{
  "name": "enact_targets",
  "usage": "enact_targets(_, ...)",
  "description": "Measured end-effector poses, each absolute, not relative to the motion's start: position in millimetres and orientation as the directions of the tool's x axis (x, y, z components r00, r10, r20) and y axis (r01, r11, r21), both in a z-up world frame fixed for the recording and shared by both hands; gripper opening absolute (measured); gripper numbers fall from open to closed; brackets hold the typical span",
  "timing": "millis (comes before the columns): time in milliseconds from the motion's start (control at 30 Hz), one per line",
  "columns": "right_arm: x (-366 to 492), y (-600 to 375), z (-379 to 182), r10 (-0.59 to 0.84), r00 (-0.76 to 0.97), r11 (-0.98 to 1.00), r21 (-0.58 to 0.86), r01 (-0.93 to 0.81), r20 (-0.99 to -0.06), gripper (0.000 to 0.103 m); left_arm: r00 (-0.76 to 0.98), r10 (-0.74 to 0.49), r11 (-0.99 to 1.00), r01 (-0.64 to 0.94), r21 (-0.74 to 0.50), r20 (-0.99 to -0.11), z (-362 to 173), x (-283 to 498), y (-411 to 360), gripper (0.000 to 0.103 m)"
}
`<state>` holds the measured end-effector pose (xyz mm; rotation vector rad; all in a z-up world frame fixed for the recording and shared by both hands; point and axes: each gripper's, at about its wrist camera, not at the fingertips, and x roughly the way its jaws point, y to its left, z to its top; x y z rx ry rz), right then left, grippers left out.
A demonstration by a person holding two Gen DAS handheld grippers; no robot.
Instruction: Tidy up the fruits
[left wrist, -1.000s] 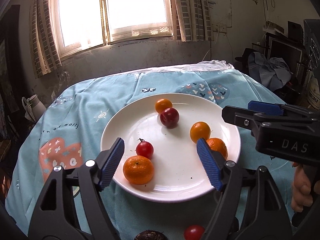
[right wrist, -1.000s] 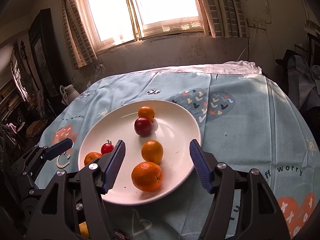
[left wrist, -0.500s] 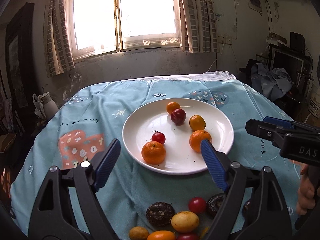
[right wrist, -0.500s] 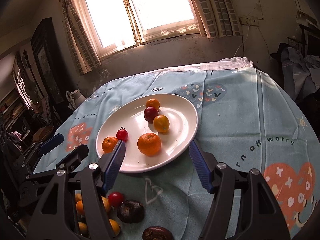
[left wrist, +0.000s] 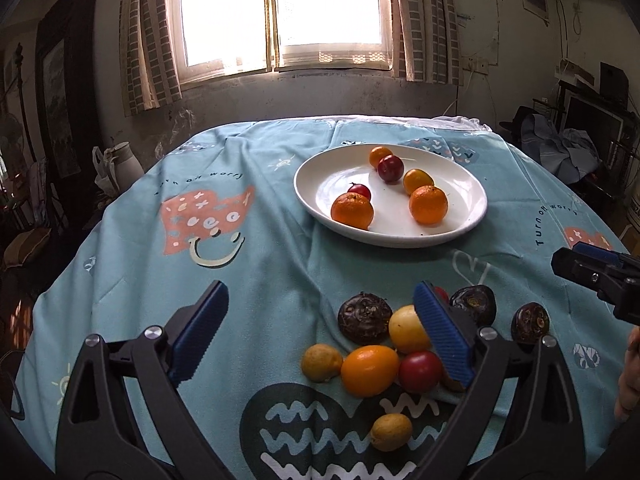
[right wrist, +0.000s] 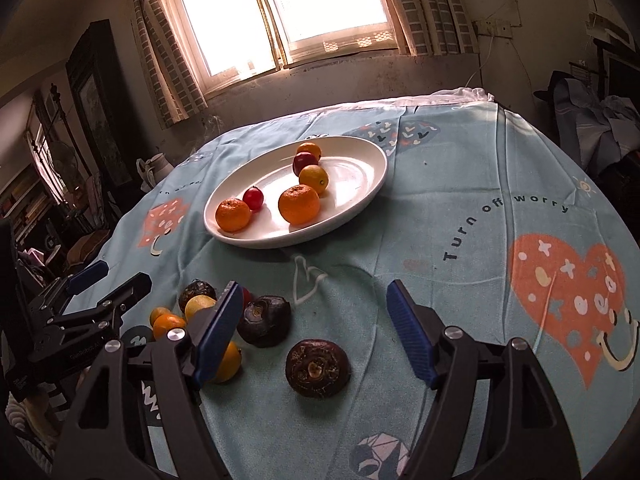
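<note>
Probably a lived-in home: curtained window point(left wrist: 280, 16), clothed table point(left wrist: 260, 248) (clutter around).

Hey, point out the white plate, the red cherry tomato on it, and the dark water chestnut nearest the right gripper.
white plate point(left wrist: 476, 216), left wrist view, right rim.
cherry tomato point(left wrist: 360, 191), left wrist view, top.
water chestnut point(right wrist: 317, 367), right wrist view, top centre.

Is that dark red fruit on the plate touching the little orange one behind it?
Cannot tell. In both wrist views the dark red fruit overlaps the small orange fruit on the plate, so neither a gap nor contact shows.
</note>
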<state>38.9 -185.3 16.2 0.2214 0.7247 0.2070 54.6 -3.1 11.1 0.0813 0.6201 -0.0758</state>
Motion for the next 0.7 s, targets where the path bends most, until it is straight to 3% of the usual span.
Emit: enact_targets(700,42.4,-168.7,0.7,0.241,0.676,0.969,0.207,-0.132,-0.697,0.075,0.781,-0.035,0.992,0.1,0.07,-0.623,0.8,61.5,-6.4,0.096)
